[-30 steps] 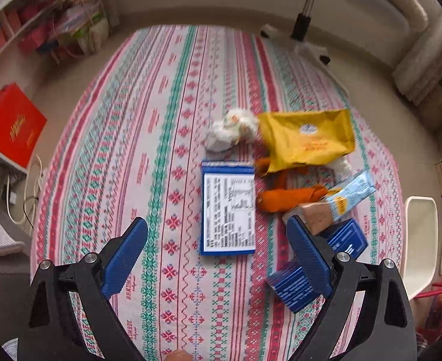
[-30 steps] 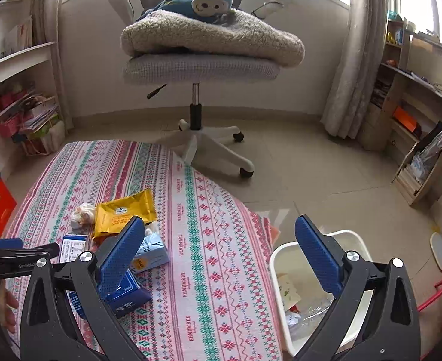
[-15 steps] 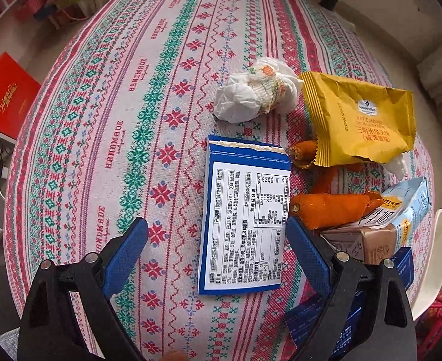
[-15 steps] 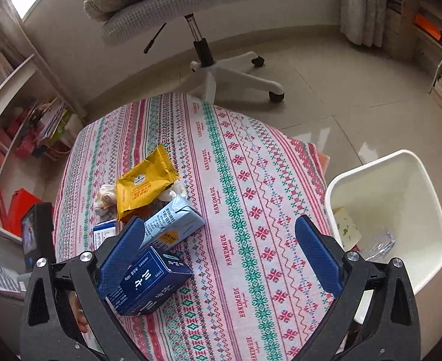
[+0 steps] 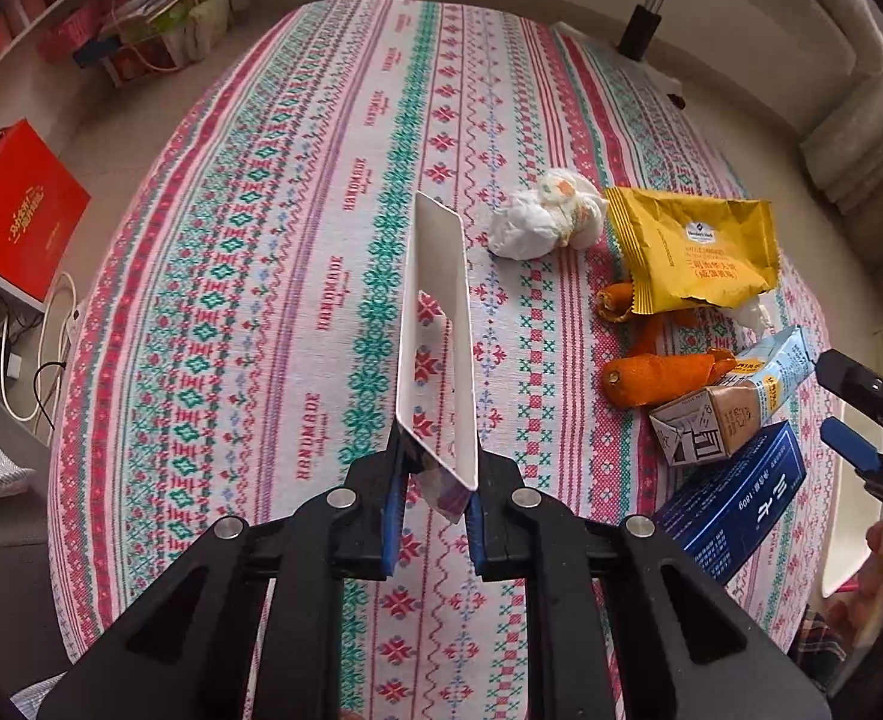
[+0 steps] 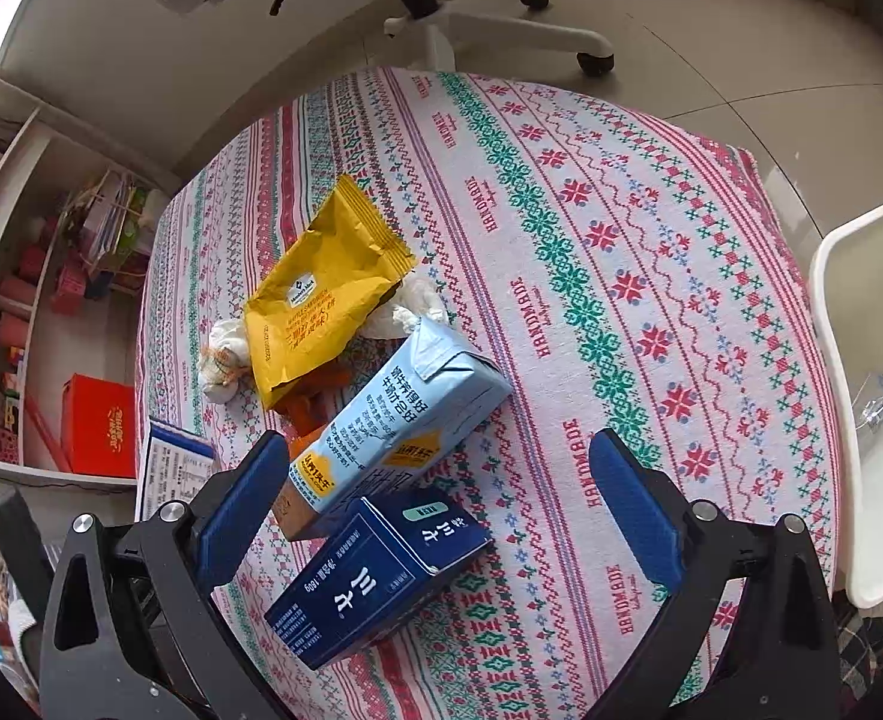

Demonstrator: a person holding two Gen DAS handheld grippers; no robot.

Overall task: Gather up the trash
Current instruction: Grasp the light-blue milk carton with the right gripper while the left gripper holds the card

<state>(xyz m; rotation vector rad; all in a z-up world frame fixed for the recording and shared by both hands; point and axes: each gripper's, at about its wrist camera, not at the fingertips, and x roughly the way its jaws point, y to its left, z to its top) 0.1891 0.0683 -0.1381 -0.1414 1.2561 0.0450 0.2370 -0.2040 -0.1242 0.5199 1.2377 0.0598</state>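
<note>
Blue pads of the left hand-held gripper (image 5: 430,501) have just closed and now clench the flat blue-and-white box (image 5: 438,330), lifted edge-on above the worktop (image 5: 297,276). The right hand-held gripper (image 6: 435,516) hangs released over the dark blue box (image 6: 375,576) and pale milk carton (image 6: 405,414); a white bin (image 6: 861,396) stands beside the worktop.

On the counter (image 6: 621,228), the milk carton (image 6: 405,414) lies between the snack bag (image 6: 321,294) behind it and the box (image 6: 375,576) in front, touching both.
</note>
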